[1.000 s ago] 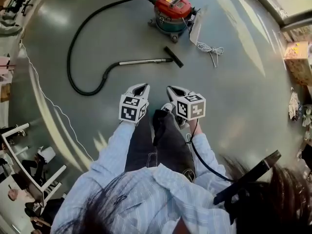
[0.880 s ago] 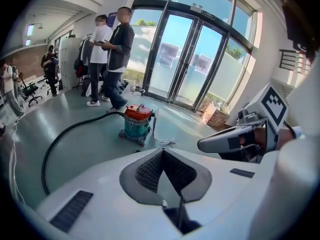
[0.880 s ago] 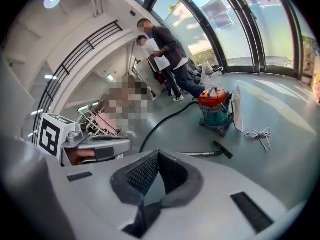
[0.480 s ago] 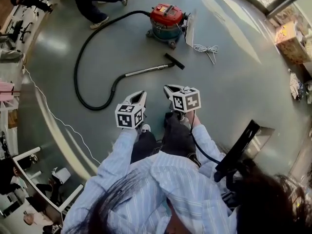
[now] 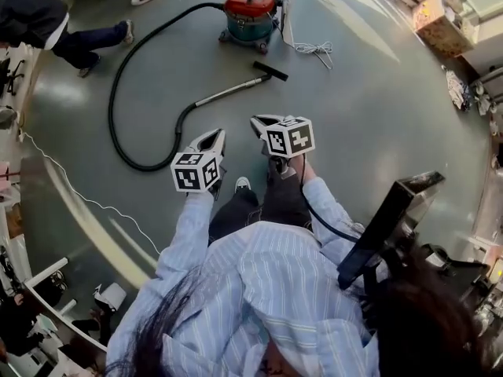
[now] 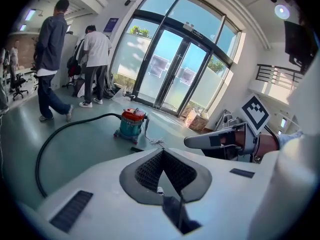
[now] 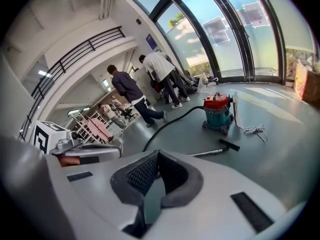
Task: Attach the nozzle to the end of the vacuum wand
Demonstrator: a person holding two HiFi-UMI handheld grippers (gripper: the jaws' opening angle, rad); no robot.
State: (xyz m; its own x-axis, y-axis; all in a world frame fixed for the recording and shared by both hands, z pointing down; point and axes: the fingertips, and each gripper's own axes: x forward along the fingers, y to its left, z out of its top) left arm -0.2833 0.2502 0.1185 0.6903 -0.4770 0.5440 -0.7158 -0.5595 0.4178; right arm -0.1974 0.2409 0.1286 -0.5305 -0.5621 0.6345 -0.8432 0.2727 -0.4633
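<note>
Both of my tongs are clenched on nothing, as they were a second ago. I hold the left tongs (image 5: pixel 214 137) and right tongs (image 5: pixel 258 121) side by side out in front of me, above the grey floor (image 5: pixel 377 108). Since then they have drawn nearer to the vacuum wand (image 5: pixel 228 91), which lies on the floor just ahead. The black nozzle (image 5: pixel 270 71) lies at the wand's far end, touching it; I cannot tell whether it is seated. The black hose (image 5: pixel 118 77) loops from the wand back to the red-topped vacuum (image 5: pixel 251 10), with a white cord (image 5: pixel 314 49) beside it. A person walking (image 5: pixel 47 26) has come into the upper left.
</note>
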